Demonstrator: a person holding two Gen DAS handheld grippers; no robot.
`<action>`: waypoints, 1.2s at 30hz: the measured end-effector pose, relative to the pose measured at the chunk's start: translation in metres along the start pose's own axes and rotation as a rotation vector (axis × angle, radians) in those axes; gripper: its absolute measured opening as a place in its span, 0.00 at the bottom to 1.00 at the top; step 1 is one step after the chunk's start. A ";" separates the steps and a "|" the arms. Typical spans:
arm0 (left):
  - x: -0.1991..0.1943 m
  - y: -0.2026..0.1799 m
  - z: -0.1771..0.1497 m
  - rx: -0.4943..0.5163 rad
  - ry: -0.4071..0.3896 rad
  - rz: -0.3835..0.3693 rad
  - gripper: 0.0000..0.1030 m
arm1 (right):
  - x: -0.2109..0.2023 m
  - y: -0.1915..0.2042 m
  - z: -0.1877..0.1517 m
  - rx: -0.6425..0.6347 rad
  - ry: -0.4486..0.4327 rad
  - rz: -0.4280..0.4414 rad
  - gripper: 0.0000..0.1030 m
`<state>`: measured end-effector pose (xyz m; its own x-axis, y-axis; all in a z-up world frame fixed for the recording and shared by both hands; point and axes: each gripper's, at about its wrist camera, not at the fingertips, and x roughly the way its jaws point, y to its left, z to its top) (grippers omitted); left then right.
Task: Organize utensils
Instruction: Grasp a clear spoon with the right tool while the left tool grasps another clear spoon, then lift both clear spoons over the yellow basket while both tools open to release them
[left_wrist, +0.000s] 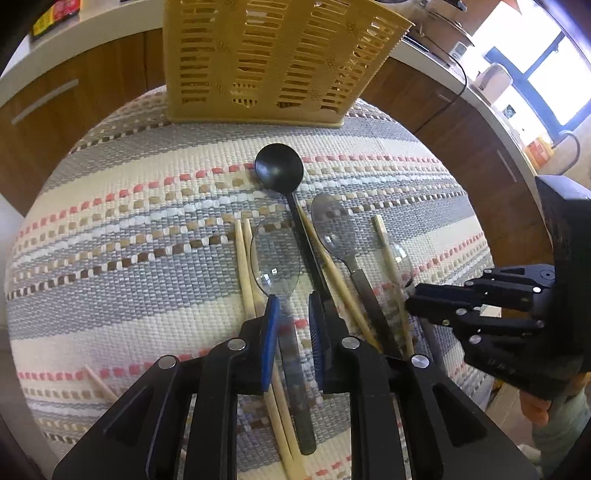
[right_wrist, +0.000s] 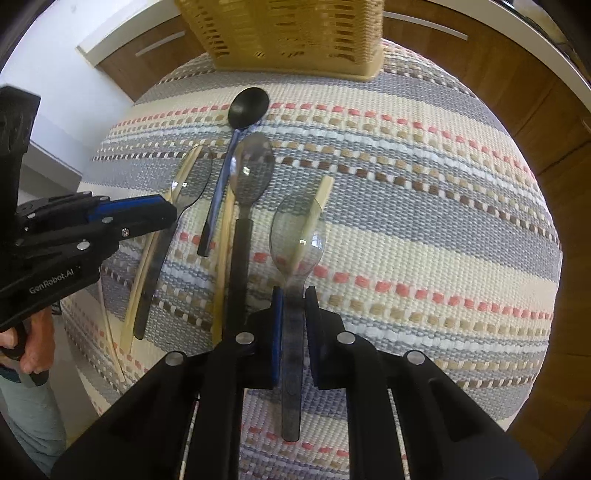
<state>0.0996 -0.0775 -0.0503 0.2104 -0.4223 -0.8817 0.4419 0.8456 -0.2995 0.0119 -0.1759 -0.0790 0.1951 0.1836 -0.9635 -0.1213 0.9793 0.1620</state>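
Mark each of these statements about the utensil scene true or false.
1. The yellow basket stands upright at the far end of the mat. True.
2. The black ladle is inside the basket. False: it lies flat on the mat.
3. The left gripper straddles the handle of a clear spoon. True.
4. The right gripper hangs over bare mat. False: another clear spoon's handle lies between its fingers.
5. The mat is plain white. False: it is woven in coloured stripes.
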 end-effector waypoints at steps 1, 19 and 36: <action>0.002 -0.001 0.001 0.000 0.004 -0.004 0.14 | 0.000 -0.002 0.000 0.004 -0.001 0.006 0.10; 0.027 -0.030 0.003 0.083 0.017 0.157 0.10 | -0.019 -0.038 -0.011 0.006 0.006 0.045 0.10; -0.111 -0.043 0.007 0.094 -0.500 0.042 0.09 | -0.122 -0.025 0.001 -0.078 -0.348 0.114 0.10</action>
<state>0.0629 -0.0695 0.0630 0.6110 -0.5128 -0.6031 0.4957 0.8418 -0.2136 -0.0083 -0.2229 0.0346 0.4939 0.3220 -0.8077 -0.2326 0.9440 0.2341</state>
